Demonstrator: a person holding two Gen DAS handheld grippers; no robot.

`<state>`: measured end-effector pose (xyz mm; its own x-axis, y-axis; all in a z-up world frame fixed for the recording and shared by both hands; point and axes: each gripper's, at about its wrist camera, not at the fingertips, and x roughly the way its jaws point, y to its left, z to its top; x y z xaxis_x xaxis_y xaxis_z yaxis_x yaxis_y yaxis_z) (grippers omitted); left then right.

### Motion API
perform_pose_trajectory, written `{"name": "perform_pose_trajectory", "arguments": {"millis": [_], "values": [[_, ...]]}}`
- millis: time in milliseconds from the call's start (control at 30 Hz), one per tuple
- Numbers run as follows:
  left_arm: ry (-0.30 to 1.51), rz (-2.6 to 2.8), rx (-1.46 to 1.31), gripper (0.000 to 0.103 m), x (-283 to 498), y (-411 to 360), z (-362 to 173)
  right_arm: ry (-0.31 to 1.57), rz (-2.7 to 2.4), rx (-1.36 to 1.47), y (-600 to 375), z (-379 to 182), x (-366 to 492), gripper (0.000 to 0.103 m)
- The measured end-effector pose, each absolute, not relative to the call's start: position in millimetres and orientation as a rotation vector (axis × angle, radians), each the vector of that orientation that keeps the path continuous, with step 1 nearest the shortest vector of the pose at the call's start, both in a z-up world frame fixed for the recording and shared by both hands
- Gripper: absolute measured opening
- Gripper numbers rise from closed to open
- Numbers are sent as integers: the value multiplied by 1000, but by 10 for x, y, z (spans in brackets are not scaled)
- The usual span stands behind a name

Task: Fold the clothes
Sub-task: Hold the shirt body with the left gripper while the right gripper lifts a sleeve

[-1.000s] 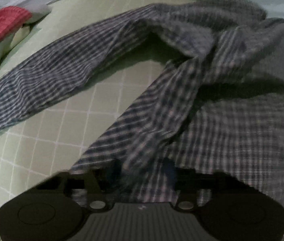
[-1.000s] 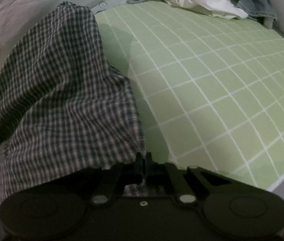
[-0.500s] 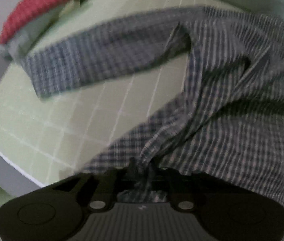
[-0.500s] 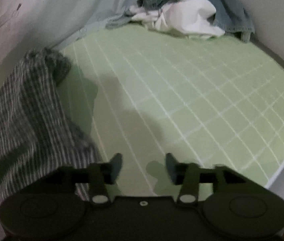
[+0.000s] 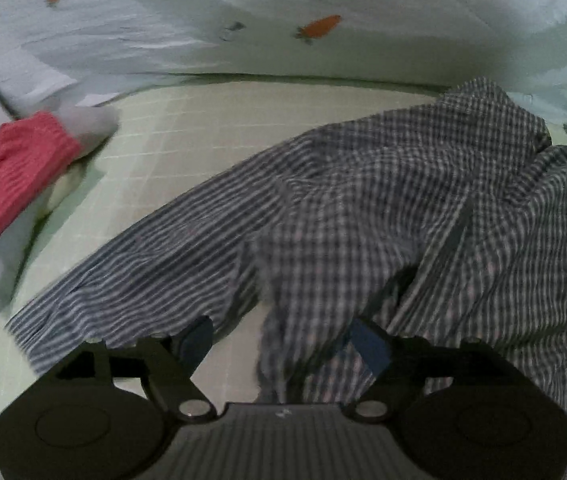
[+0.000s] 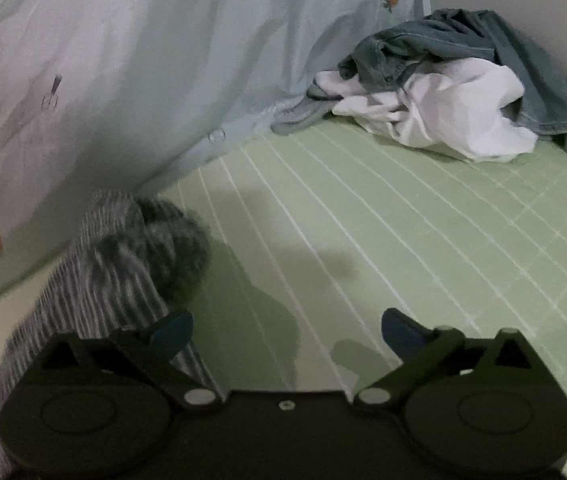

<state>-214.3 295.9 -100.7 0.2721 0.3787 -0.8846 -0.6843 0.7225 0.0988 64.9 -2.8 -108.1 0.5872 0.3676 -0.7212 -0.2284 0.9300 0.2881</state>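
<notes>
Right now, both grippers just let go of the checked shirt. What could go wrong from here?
1. The checked shirt lies bunched, and a strip of it hangs between the fingers of the left gripper, whose jaws have just been opening: a lift may snag it.
2. One sleeve reaches toward the red garment: a tug could disturb it.
3. The right gripper, open with nothing between its fingers, has the shirt only at its left edge: a regrasp needs re-aiming.

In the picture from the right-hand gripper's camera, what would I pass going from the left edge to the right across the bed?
Rumpled dark-and-white checked shirt → bare stretch of the pale green sheet with white grid lines → crumpled white garment with a blue denim garment draped over it, heaped by the wall.
</notes>
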Motion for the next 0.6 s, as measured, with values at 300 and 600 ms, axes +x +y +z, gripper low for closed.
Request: {"name": "perform_pose_trajectory", "arguments": {"millis": [300, 600], "values": [[1189, 711, -388, 81, -1735, 3347, -1539, 962, 446, 323, 443, -1219, 1135, 102], [1227, 754, -427, 81, -1826, 3508, -1740, 1109, 481, 459, 1258, -1468, 1379, 60]]}}
